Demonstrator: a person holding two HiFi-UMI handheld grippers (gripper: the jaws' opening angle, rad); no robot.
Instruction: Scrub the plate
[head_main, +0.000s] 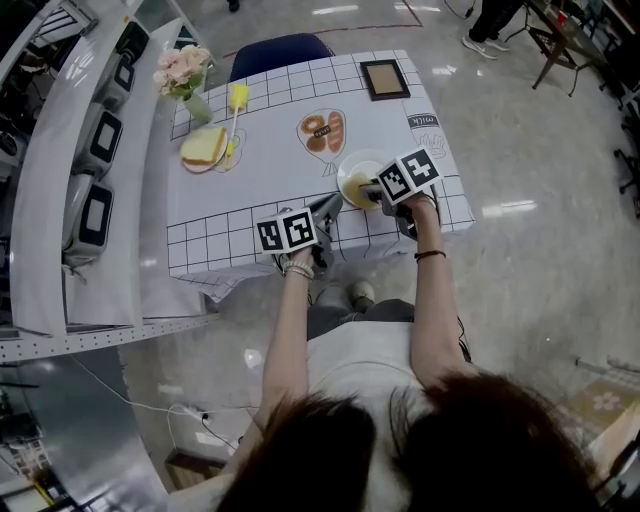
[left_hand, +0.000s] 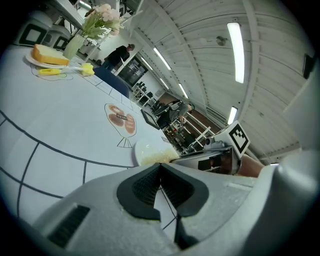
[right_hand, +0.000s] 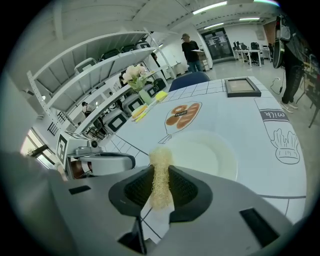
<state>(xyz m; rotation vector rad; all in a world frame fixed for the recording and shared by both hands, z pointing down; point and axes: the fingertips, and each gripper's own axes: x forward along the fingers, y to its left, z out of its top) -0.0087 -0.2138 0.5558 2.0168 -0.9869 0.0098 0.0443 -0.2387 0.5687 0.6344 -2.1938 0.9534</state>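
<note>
Straw-coloured fibrous scrubber (right_hand: 160, 156) is clamped in the right gripper (right_hand: 161, 175) at the near edge of the round white plate (right_hand: 207, 156), near right on the gridded surface (head_main: 250, 190). Left gripper (left_hand: 160, 172) is closed on nothing, just left of the plate. Scrubbing is judged barely begun; next, the scrubber must be pressed down and rubbed across the plate.

Table (head_main: 262, 195) bears plate (head_main: 353, 168), picture frame (head_main: 385, 78), vase (head_main: 198, 108), bread (head_main: 204, 146).

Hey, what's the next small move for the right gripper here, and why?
Probably ease the right gripper down and forward so the scrubber sweeps toward the plate's middle. Its jaws are clamped on the scrubber, whose tip sits at the plate's near rim. The left gripper is shut and empty beside the plate.
</note>
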